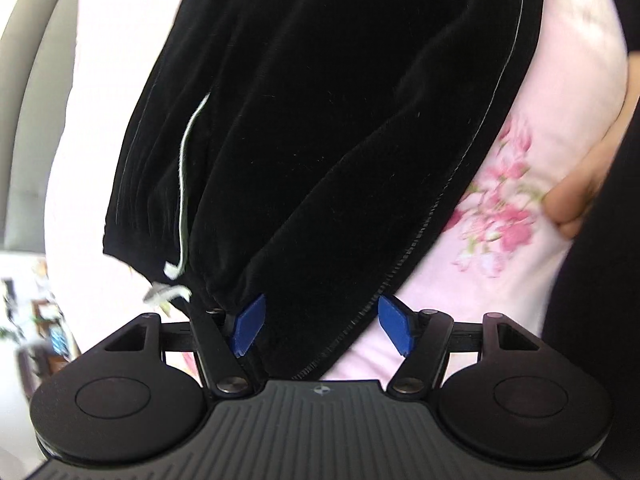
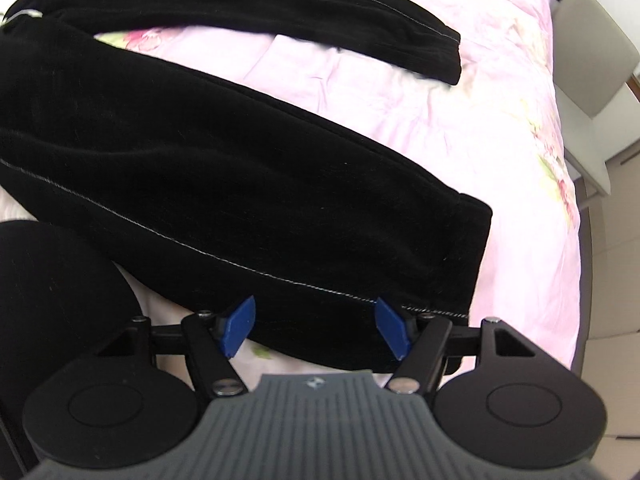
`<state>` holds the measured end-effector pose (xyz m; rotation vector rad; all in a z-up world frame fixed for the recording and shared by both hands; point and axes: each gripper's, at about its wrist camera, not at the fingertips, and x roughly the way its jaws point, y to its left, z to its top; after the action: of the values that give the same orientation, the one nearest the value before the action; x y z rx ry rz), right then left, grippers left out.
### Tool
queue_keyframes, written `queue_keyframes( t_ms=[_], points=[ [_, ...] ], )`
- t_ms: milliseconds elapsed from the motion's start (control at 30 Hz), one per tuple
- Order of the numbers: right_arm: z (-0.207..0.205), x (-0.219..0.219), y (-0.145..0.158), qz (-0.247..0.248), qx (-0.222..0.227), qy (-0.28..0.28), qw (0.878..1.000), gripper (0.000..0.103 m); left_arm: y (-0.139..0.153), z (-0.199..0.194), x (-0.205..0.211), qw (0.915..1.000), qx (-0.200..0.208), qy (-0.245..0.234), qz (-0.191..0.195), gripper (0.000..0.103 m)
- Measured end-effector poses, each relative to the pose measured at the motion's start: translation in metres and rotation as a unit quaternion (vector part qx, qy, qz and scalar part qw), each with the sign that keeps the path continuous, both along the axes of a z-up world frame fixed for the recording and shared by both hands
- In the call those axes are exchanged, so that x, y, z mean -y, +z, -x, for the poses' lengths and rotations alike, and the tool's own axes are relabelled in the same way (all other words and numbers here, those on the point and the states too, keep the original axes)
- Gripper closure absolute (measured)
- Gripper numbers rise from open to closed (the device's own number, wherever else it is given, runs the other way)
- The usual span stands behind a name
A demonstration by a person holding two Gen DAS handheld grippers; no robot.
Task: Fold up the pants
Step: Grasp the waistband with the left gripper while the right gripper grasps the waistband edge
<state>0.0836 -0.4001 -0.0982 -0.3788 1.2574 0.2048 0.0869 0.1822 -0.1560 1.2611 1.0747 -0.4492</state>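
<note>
Pants (image 2: 224,184), black velvet, no legible label; white drawstring (image 1: 182,184)

Left gripper (image 1: 318,326) is pointing steeply down, blue pads (image 1: 249,324) standing wide apart w/ dark fabric running between them, not pinching. Right gripper (image 2: 316,328) is also tilting steeply down, pads (image 2: 239,326) spread, straddling cloth w/o pressing on it. A bare hand (image 1: 580,188) is showing at the right edge of the left wrist view, fingers curling inward, blurry. A dark sleeve is sitting beside it.
</note>
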Motion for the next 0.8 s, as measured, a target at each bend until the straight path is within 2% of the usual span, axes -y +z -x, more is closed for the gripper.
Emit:
queue_keyframes(
  t_ms=[100, 200, 300, 433, 467, 533, 600, 633, 700, 767, 800],
  points=[
    [0.002, 0.003, -0.001, 0.005, -0.007, 0.025, 1.0, 0.039, -0.011, 0.005, 0.008, 0.9974, -0.004, -0.057, -0.043, 0.02],
    [0.007, 0.005, -0.005, 0.024, -0.024, 0.079, 0.996, 0.039, -0.026, 0.016, 0.011, 0.9887, -0.015, -0.118, -0.09, 0.016],
    [0.015, 0.001, -0.009, 0.05, -0.033, 0.149, 0.987, 0.038, -0.043, 0.017, 0.009, 0.9822, -0.01, -0.142, -0.123, 0.015],
    [0.018, -0.007, -0.014, 0.059, -0.034, 0.203, 0.977, 0.037, -0.054, 0.018, 0.008, 0.9813, 0.003, -0.136, -0.136, 0.014],
    [0.019, -0.01, -0.016, 0.058, -0.031, 0.217, 0.974, 0.037, -0.053, 0.019, 0.007, 0.9816, 0.008, -0.134, -0.135, 0.016],
    [0.022, -0.018, -0.02, 0.065, -0.02, 0.245, 0.967, 0.037, -0.05, 0.021, 0.005, 0.9847, 0.017, -0.117, -0.128, 0.031],
    [0.024, -0.024, -0.026, 0.068, -0.012, 0.266, 0.961, 0.037, -0.042, 0.022, 0.0, 0.9892, 0.034, -0.092, -0.11, 0.064],
    [0.023, -0.027, -0.029, 0.069, -0.009, 0.272, 0.96, 0.039, -0.037, 0.022, -0.002, 0.9913, 0.043, -0.077, -0.099, 0.071],
    [0.023, -0.03, -0.033, 0.072, -0.013, 0.28, 0.957, 0.045, -0.024, 0.023, -0.007, 0.9947, 0.057, -0.045, -0.073, 0.079],
    [0.023, -0.03, -0.033, 0.075, -0.008, 0.278, 0.958, 0.057, -0.011, 0.026, -0.012, 0.9955, 0.078, -0.019, -0.05, 0.08],
    [0.025, -0.028, -0.03, 0.075, -0.005, 0.275, 0.959, 0.071, -0.005, 0.024, -0.011, 0.9953, 0.089, -0.005, -0.039, 0.081]
  ],
)
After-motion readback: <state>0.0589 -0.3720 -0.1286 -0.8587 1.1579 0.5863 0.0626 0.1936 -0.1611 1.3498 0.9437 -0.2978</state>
